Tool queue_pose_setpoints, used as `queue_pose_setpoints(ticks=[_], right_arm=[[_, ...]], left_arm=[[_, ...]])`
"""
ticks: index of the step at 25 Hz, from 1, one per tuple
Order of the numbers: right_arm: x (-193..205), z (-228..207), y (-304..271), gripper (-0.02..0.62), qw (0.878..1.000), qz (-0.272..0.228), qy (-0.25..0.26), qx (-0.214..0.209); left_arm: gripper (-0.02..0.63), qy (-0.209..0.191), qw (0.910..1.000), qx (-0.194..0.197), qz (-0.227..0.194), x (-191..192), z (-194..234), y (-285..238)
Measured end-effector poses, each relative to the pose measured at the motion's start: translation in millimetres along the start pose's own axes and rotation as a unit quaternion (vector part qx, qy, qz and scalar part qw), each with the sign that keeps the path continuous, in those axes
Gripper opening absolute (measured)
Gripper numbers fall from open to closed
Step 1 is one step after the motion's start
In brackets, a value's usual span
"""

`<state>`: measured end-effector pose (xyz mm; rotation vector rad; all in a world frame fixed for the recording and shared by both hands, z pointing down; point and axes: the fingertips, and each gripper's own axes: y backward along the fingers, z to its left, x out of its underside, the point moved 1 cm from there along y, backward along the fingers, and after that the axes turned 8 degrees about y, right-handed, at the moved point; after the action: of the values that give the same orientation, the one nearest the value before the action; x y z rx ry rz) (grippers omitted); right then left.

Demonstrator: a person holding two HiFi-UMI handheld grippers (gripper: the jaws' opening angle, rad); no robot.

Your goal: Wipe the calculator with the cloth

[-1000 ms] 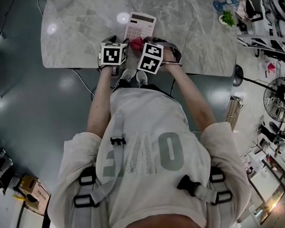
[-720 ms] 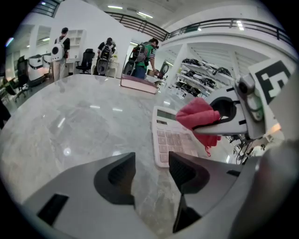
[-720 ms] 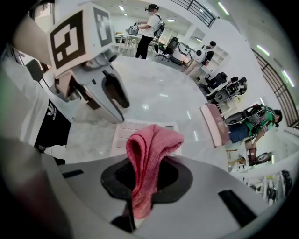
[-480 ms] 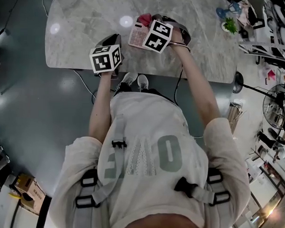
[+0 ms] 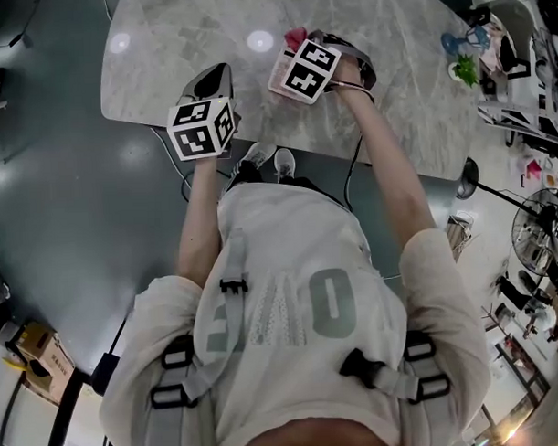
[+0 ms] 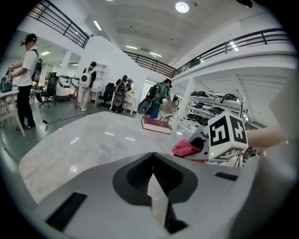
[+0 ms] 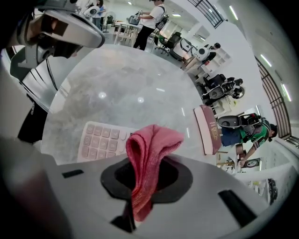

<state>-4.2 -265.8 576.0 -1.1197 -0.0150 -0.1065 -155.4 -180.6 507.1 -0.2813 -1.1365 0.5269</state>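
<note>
The pale pink calculator [image 7: 100,140] lies flat on the marble table [image 5: 181,47]. In the head view only its near corner [image 5: 276,80] shows beside the right marker cube. My right gripper [image 7: 147,161] hangs just above it, pointing steeply down. It is shut on a folded red cloth [image 7: 149,144], which pokes out past the jaws [image 5: 295,36]. My left gripper [image 5: 214,75] is raised over the table's near left part, apart from the calculator. Its jaws [image 6: 153,155] are shut with nothing between them. From there I see the red cloth [image 6: 184,148] at the right.
A pink book [image 7: 208,128] lies farther back on the table [image 6: 156,125]. A small green plant [image 5: 464,69] stands at the table's right end. Several people stand in the room beyond. The table's near edge runs just under my left gripper.
My left gripper has let go near the calculator, lifted and drawn away to the left, its jaws now shut. The right gripper has carried the cloth farther out over the calculator.
</note>
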Motion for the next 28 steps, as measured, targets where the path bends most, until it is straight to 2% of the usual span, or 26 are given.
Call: queue_pose_setpoints(ticks=[9, 14, 28], right_arm=[[-8, 18, -9, 0.057, 1.0, 0.007, 0.006, -0.013], [-10, 25, -9, 0.057, 1.0, 0.007, 0.017, -0.016], [-27, 66, 3, 0.057, 0.998, -0.016, 0.019, -0.065]], left_arm=[[0.02, 0.022, 0.9996, -0.018, -0.004, 5, 18, 8], [0.02, 0.026, 0.9996, -0.015, -0.005, 7, 15, 5], [0.02, 0.022, 0.9997, -0.005, -0.013, -5, 6, 1]])
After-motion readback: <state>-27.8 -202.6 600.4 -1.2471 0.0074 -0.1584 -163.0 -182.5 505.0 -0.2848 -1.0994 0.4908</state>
